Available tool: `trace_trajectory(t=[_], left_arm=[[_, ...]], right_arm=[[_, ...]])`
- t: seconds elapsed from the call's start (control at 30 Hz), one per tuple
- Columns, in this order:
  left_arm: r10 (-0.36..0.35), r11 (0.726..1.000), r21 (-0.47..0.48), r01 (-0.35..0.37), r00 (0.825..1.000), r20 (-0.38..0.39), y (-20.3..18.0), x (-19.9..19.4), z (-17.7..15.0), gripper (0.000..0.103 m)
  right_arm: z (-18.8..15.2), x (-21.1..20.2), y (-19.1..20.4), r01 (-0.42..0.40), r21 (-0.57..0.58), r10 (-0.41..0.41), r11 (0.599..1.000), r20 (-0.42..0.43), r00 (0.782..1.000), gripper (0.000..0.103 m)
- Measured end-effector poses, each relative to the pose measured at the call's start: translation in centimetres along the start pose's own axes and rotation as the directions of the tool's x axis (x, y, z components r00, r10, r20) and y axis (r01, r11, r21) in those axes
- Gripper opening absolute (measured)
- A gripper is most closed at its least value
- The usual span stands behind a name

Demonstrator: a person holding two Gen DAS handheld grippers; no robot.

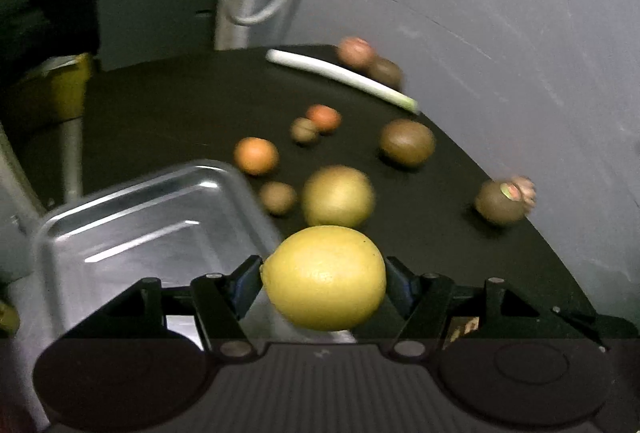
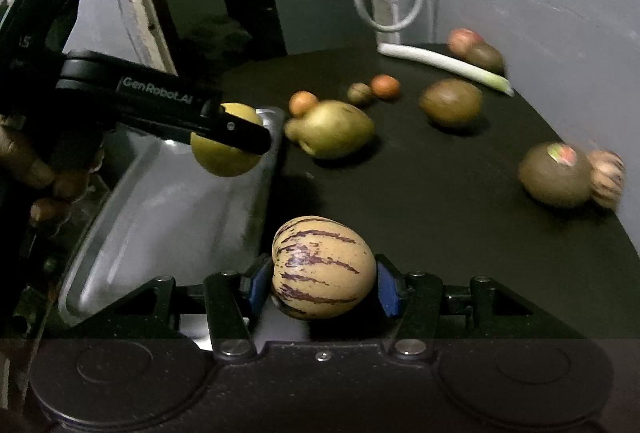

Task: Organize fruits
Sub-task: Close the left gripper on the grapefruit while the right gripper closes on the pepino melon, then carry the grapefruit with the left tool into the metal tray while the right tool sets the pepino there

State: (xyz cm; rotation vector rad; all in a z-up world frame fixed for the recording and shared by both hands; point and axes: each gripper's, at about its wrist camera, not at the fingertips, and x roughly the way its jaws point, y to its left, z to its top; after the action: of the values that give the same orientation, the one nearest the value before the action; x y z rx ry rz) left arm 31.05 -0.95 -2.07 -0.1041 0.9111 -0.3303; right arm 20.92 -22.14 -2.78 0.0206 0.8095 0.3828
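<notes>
Far left, the shiny rectangular metal tray (image 1: 132, 233) sits at the edge of the black tabletop (image 1: 180, 113). Over it, the left gripper (image 1: 323, 279) clamps the smooth yellow lemon (image 1: 324, 277). Right gripper (image 2: 323, 281) pinches a cream, purple-streaked pepino melon (image 2: 323, 267). Grey wall (image 1: 500, 13) behind; brown and orange fruits scattered.
</notes>
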Motion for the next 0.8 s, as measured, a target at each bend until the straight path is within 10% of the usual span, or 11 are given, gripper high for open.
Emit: trace_trajectory(t=[0.37,0.8], left_arm=[[0.161,0.977,-0.145,-0.154,0.986,0.036,9.9,-2.0,0.9,0.069],[0.187,0.963,-0.199,-0.183,0.982,0.000,16.2,-0.2,1.4,0.069]], right_arm=[[6.9,6.5,4.7,-0.085,-0.064,0.087,0.994,0.023,0.996,0.055],[11.5,14.3,8.1,-0.061,-0.182,0.060,0.981,-0.011,0.998,0.055]])
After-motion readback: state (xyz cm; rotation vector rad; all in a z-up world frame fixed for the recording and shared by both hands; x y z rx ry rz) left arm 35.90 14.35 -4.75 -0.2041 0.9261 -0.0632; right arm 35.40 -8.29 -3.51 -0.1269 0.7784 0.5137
